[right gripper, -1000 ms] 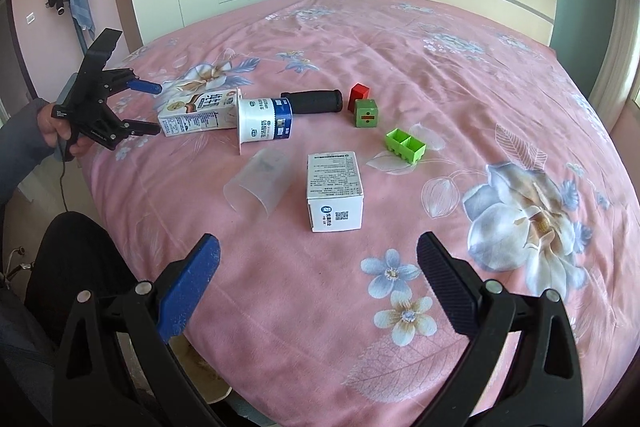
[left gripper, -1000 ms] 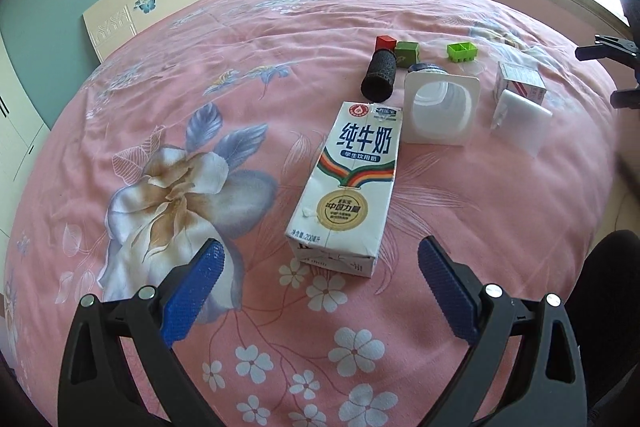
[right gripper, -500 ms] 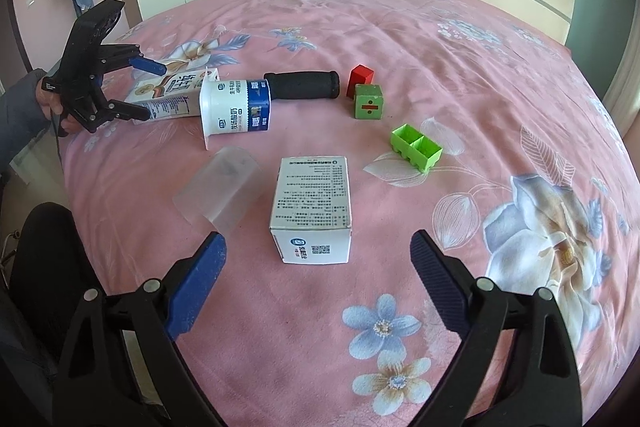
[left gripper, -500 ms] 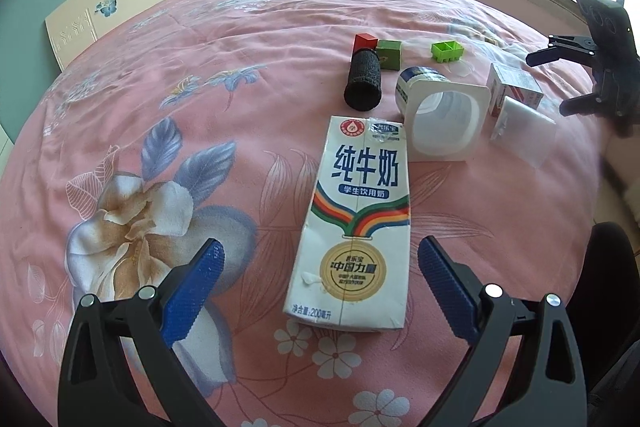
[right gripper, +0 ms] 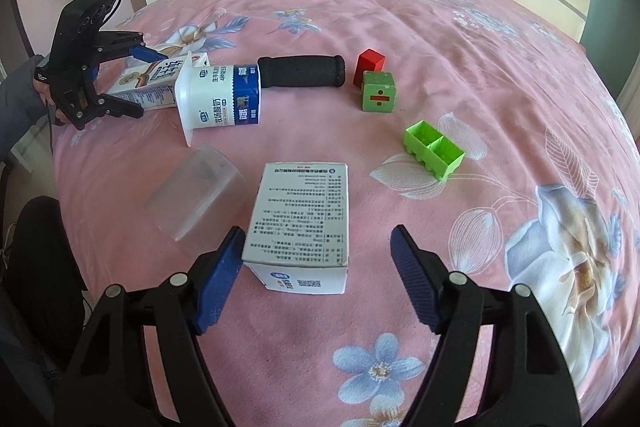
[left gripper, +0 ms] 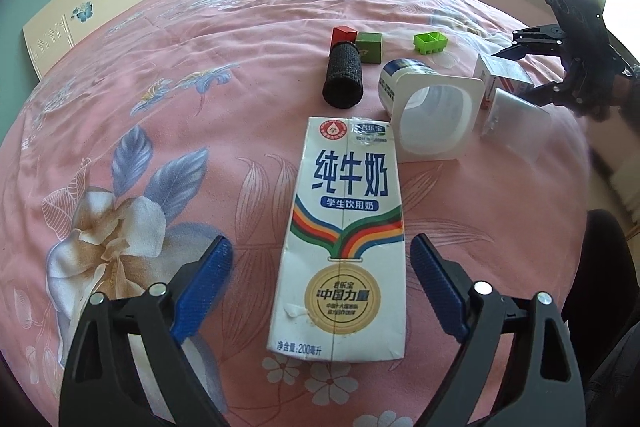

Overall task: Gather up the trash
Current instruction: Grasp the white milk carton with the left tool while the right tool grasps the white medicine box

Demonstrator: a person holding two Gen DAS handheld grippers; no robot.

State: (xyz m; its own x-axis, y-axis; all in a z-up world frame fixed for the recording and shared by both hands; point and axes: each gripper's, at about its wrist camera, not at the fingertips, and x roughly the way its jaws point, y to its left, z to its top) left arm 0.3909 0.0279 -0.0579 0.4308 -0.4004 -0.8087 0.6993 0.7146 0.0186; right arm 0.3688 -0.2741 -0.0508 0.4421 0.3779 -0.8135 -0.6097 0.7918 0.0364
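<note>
Left tongs (left gripper: 320, 283) spread wide w/ milk carton (left gripper: 342, 247) lying between them at 12 o'clock, likely lined up to grab. Right tongs (right gripper: 318, 273) spread likewise around white box (right gripper: 300, 219) on bed (right gripper: 460, 27); neither pinches yet.

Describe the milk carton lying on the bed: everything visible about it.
The milk carton is a white paperboard box lying flat on the pink floral bedspread, printed face up. It bears blue Chinese lettering, a rainbow stripe band, a gold medal emblem and a red round logo near its far end, with a small dent or scuff near its near end. Its far end lies close to the rim of the tipped yogurt cup. The open left gripper straddles its near end; the blue fingers are not yet touching it.
</note>
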